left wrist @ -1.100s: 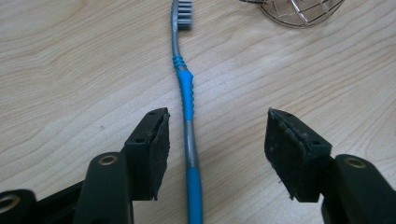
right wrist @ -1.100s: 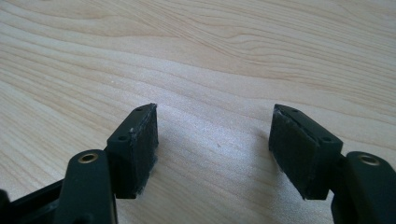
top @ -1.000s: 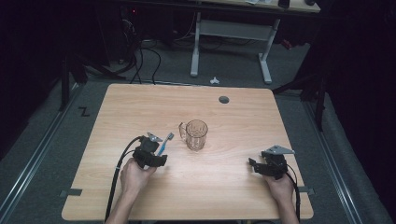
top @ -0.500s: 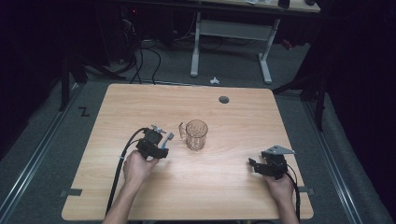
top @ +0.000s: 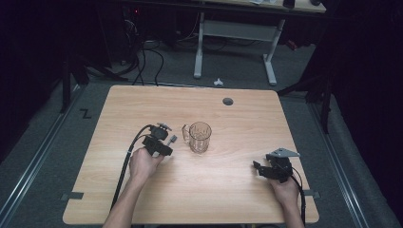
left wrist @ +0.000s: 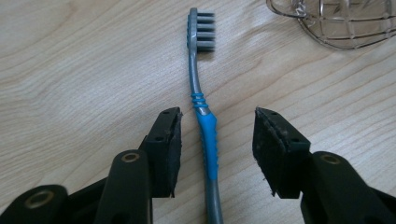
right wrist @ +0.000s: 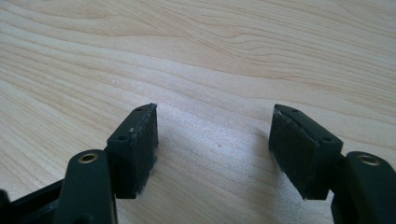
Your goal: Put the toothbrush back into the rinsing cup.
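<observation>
Toothbrush [left wrist: 206, 135] lies between the closing, still-apart jaws of the left gripper [left wrist: 217, 151], untouched.

No legible text, label or number anywhere.

Brightly lit table [top: 237, 190], dark surroundings, soft shadows, sharp close-ups.

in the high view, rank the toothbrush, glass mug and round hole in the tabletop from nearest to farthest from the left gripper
1. Toothbrush: lies flat on the table between the left gripper's jaws, which have just been closing but do not touch it.
2. Glass mug: stands just to the gripper's right, near the table's middle.
3. Round hole: at the far edge, beyond the mug and to its right.
</observation>
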The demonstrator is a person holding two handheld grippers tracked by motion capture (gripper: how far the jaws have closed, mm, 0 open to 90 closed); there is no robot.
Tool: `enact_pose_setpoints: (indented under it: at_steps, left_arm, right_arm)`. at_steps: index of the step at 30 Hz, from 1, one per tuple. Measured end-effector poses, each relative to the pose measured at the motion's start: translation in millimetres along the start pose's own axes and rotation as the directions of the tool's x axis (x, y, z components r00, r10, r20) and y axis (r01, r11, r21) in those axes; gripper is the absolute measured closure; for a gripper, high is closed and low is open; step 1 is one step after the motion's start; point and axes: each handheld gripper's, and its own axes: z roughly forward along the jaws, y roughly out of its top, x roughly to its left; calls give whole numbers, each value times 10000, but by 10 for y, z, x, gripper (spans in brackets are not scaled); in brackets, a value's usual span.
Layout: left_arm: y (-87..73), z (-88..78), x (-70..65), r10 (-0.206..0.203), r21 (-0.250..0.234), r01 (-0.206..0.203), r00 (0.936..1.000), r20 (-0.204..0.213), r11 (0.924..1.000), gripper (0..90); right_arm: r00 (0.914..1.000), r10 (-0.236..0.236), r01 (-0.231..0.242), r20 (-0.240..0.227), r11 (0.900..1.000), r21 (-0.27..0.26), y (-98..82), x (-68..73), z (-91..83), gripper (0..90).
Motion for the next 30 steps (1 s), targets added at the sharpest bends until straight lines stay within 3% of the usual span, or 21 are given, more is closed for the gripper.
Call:
enact_pose_setpoints:
  at_steps: [18, 30]
  left_arm:
    - [143, 174, 85, -107, 796, 93, 9998, 166, 9968, 623]
    - [166, 178, 116, -20, 1027, 15, 10000, 43, 9947, 739]
  right_arm:
    - [10000, 30, -30, -15, 10000, 20, 0, 2, -2, 334]
    - [10000, 16, -16, -15, 10000, 13, -1, 2, -2, 334]
